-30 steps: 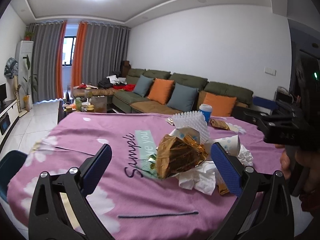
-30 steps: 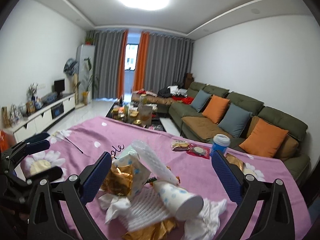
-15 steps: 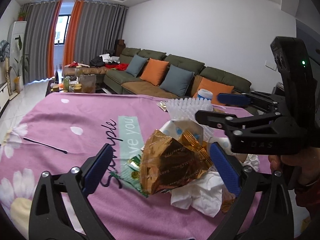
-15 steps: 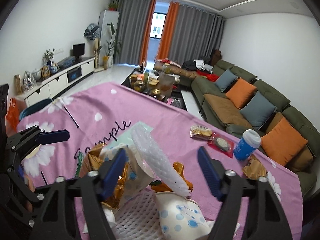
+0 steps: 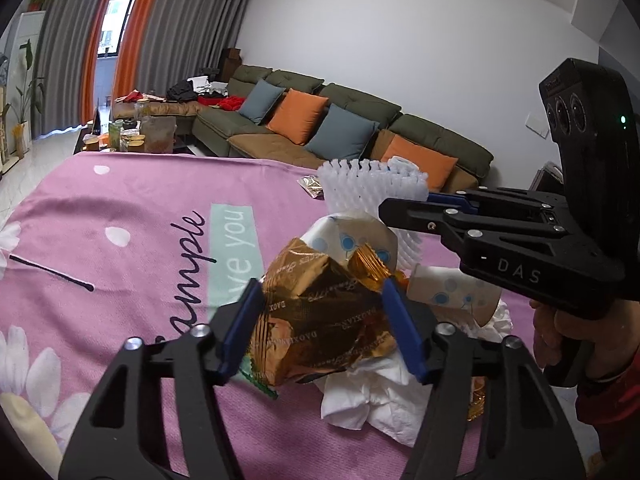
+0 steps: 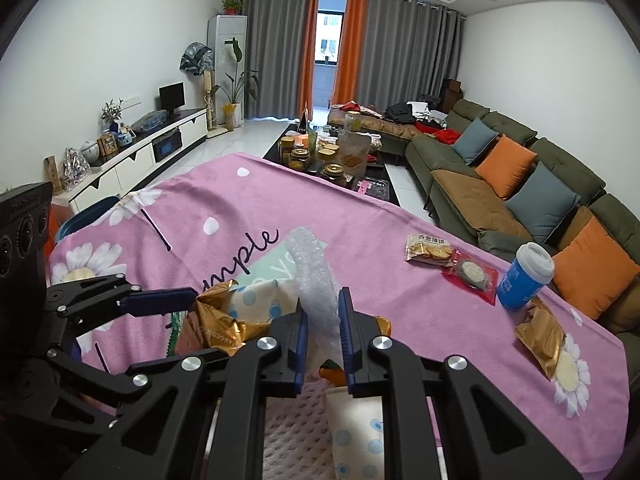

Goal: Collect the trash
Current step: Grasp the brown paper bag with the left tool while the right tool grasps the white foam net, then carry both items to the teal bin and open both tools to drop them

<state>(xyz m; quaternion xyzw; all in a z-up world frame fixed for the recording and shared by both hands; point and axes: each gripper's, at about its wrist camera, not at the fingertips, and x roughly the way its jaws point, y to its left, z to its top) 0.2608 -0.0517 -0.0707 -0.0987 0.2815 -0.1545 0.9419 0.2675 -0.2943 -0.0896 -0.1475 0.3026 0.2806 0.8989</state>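
Observation:
A heap of trash lies on the pink tablecloth (image 5: pixel 120 208). In it are a crumpled gold wrapper (image 5: pixel 320 324), a white foam net (image 5: pixel 372 192), dotted paper cups (image 5: pixel 452 296) and white tissue (image 5: pixel 372 396). My left gripper (image 5: pixel 322 292) is closing on the gold wrapper, and both blue pads touch its sides. In the right wrist view, my right gripper (image 6: pixel 323 300) is shut on the upright strip of white foam net (image 6: pixel 310 264). The left gripper's fingers (image 6: pixel 160 302) reach into the heap from the left. A dotted paper cup (image 6: pixel 352 432) lies under the right gripper.
Further right on the cloth stand a blue lidded cup (image 6: pixel 524 280), a biscuit packet (image 6: pixel 430 250), a red packet (image 6: pixel 472 274) and a gold packet (image 6: pixel 540 340). A green sofa (image 6: pixel 500 184) runs along the right, with a cluttered coffee table (image 6: pixel 332 156) beyond the cloth's far edge.
Both grippers moved down into the heap from wide open. The left jaws narrowed around the gold wrapper, and the right jaws shut on the white foam net.

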